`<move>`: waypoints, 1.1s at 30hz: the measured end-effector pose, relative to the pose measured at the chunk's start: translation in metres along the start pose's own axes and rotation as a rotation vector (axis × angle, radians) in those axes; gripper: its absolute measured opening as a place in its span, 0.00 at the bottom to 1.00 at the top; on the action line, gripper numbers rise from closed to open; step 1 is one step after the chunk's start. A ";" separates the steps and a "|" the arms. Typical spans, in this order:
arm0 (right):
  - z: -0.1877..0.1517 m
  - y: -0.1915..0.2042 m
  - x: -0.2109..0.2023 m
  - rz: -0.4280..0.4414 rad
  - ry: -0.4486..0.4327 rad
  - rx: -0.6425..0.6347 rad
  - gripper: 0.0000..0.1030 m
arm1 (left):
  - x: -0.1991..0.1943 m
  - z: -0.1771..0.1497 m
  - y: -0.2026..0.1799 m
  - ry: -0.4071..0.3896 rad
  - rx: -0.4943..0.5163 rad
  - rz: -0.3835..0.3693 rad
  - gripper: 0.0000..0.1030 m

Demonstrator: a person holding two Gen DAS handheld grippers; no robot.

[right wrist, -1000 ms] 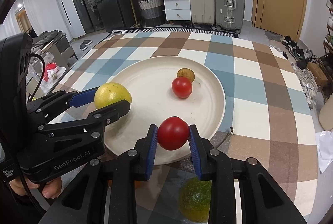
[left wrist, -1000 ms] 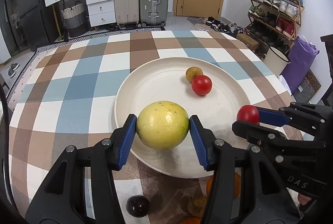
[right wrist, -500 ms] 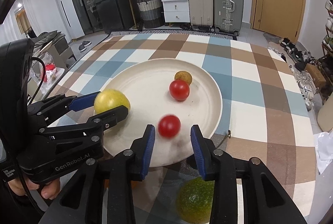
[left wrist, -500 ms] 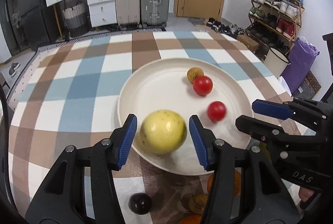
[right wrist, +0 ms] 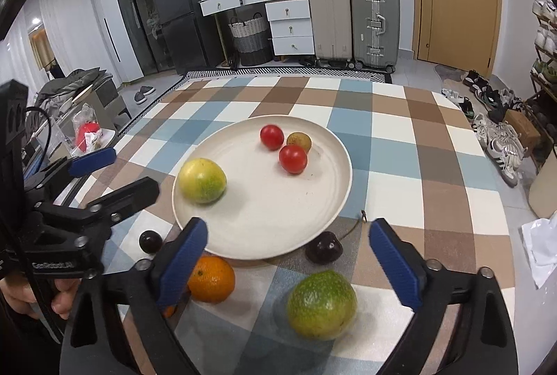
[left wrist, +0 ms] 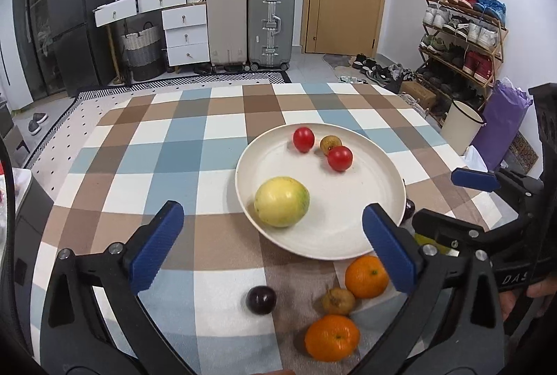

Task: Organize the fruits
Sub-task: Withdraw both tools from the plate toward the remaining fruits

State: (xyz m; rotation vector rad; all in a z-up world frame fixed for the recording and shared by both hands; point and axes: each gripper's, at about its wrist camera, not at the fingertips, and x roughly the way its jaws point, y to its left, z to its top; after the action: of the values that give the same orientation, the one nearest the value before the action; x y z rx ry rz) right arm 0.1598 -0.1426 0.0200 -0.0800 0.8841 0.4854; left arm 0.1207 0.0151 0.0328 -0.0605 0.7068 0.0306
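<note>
Released since the earlier frames: the yellow-green fruit point(left wrist: 282, 201) has been dropped from the left gripper point(left wrist: 271, 248) and the red tomato point(left wrist: 303, 139) from the right gripper point(right wrist: 289, 262); both now lie on the cream plate point(left wrist: 379, 232). Jaws on both grippers have just been opening and now stand wide, nothing between the pads.

Writing, left to right: "GenRobot.AI" is read on the left gripper body in the right wrist view; "36" on a dark bag atop the drawers; a red Nike swoosh on stacked boxes; "DAS" on the right gripper body in the left wrist view.

Plate is set right of centre on the checked tablecloth point(left wrist: 146, 166); bare cloth is seen to its left and far side. The near rim is crowded: dark plum point(left wrist: 261, 299), small brown fruit point(left wrist: 338, 301), two oranges point(left wrist: 367, 276) point(left wrist: 332, 337), a second plum point(right wrist: 323, 249) touching the rim, and a green fruit point(right wrist: 322, 303).

On the plate, the yellow-green fruit lies at the near left, just beyond the left gripper's pads. The released tomato lies at the far side beside a second tomato point(left wrist: 339, 158) and a brown fruit point(left wrist: 330, 143). The green fruit sits on the cloth between the right gripper's open pads, untouched.
</note>
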 end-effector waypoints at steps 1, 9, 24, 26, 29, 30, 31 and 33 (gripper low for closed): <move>-0.002 0.000 -0.003 -0.003 -0.001 -0.001 0.98 | -0.003 -0.002 0.000 0.001 0.001 0.003 0.99; -0.017 -0.006 -0.021 -0.022 -0.009 0.008 0.99 | -0.027 -0.027 0.002 0.008 -0.002 0.008 0.99; -0.038 -0.017 -0.028 -0.036 0.022 0.028 0.99 | -0.033 -0.054 0.001 0.038 -0.028 0.010 0.99; -0.040 -0.019 -0.027 -0.036 0.027 0.032 0.99 | -0.032 -0.056 0.001 0.042 -0.029 0.008 0.99; -0.043 -0.021 -0.028 -0.037 0.036 0.038 0.99 | -0.030 -0.059 -0.001 0.050 -0.029 0.011 0.99; -0.044 -0.022 -0.028 -0.037 0.039 0.039 0.99 | -0.030 -0.060 -0.001 0.051 -0.030 0.010 0.99; -0.045 -0.023 -0.027 -0.036 0.041 0.040 0.99 | -0.029 -0.061 -0.001 0.054 -0.032 0.009 0.99; -0.047 -0.024 -0.026 -0.034 0.046 0.044 0.99 | -0.029 -0.063 -0.002 0.060 -0.033 0.006 0.99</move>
State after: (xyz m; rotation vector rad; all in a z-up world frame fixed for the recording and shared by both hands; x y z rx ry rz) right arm 0.1227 -0.1865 0.0068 -0.0657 0.9369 0.4339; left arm 0.0581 0.0091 0.0036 -0.0915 0.7669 0.0465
